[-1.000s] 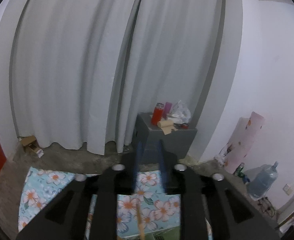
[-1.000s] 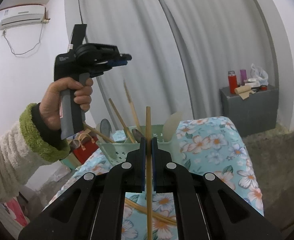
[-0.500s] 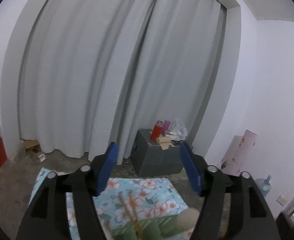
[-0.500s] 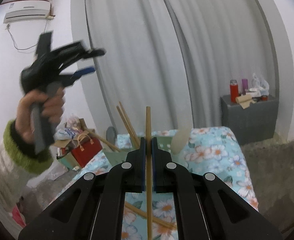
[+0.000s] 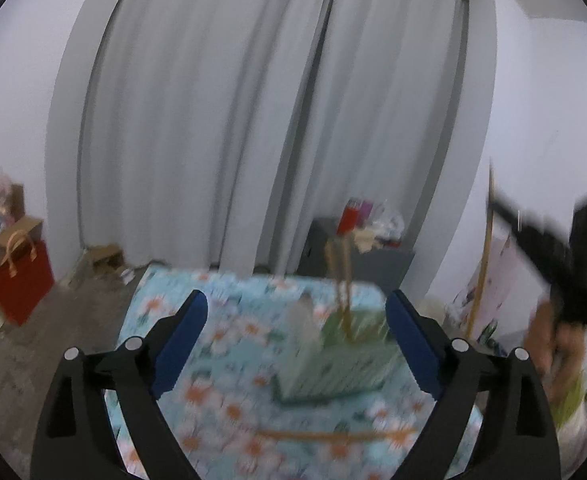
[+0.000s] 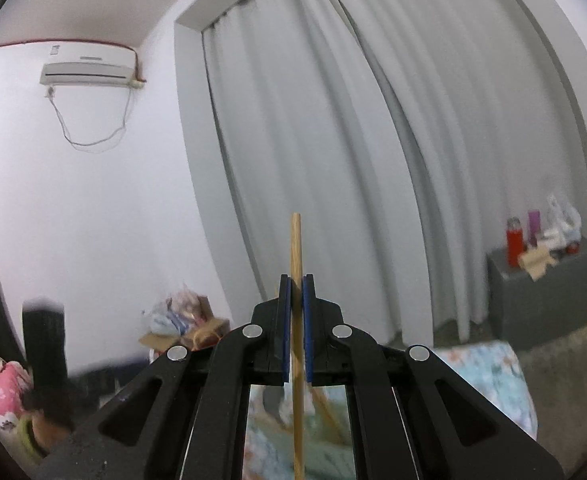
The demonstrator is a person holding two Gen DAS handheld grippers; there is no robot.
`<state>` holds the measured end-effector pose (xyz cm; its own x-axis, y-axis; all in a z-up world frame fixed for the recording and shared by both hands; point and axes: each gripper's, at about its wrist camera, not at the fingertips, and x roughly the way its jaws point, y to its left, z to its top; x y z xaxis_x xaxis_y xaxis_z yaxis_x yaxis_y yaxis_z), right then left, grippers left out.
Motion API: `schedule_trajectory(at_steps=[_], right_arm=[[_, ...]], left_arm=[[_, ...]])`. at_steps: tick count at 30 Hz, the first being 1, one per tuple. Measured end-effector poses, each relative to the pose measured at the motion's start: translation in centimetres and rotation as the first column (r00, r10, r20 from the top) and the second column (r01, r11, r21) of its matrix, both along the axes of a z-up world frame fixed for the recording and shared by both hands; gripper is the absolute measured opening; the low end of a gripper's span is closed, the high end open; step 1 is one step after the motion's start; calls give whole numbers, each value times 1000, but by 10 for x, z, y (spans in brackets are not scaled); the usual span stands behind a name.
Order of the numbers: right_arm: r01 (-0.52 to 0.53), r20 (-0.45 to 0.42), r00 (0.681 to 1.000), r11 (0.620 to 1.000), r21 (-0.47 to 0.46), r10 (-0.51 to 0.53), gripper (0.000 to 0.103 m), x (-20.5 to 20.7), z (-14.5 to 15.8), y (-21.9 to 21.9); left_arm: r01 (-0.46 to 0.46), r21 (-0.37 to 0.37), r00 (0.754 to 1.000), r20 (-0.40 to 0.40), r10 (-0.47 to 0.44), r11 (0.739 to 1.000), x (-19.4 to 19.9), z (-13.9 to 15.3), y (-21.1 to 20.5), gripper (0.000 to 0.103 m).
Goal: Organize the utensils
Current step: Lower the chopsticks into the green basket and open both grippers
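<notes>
My left gripper [image 5: 295, 320] is open and empty, held above the floral-cloth table [image 5: 229, 344]. A green utensil basket [image 5: 341, 360] stands on the cloth between its fingers, with wooden chopsticks [image 5: 343, 280] and a pale spoon [image 5: 303, 320] upright in it. A single wooden chopstick [image 5: 333, 435] lies flat on the cloth in front of the basket. My right gripper [image 6: 296, 308] is shut on a wooden chopstick [image 6: 296, 248] that points upward. The right gripper also shows blurred at the right of the left wrist view [image 5: 553, 248], holding its chopstick [image 5: 483, 252].
A grey cabinet [image 5: 357, 256] with a red bottle [image 5: 347, 220] stands behind the table by grey curtains. A red bag [image 5: 19, 280] and boxes sit on the floor at left. An air conditioner [image 6: 89, 68] hangs on the wall.
My left gripper has tilted down, bringing the basket and table into view between its open fingers. My right gripper has tilted upward with the chopstick, so the basket has dropped below its fingers.
</notes>
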<state>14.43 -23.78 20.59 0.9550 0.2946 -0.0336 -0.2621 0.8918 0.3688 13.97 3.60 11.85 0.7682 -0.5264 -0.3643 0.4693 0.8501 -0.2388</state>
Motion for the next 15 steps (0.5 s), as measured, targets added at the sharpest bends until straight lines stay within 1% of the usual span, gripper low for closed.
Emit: schedule_trajectory(at_steps=[3,5,9,12,15], right_arm=[[-14,46,999,1000,-2,14,4,13,15,5],[-13,73,997,1000,-22,14,4,23,25,10],[9,107,994,998,-70,-2,4,38,32,22],[45,101,994,993,-109,-34,4,54,24,29],[72,63,996,986,-148,-63,4,68,7,36]], left_arm=[[-3,7,999,-54,4,1000,-7,-21,14,89],[-10,8,995,-96,11,1000,-12,-37,23,90],[-45,33,990,-131,49,998,-16,-57,33,91],[-51,28,985,-163,55,998,-16,-69,40,91],[-50,36,983,-173,56,998,-18,-77,41,91]])
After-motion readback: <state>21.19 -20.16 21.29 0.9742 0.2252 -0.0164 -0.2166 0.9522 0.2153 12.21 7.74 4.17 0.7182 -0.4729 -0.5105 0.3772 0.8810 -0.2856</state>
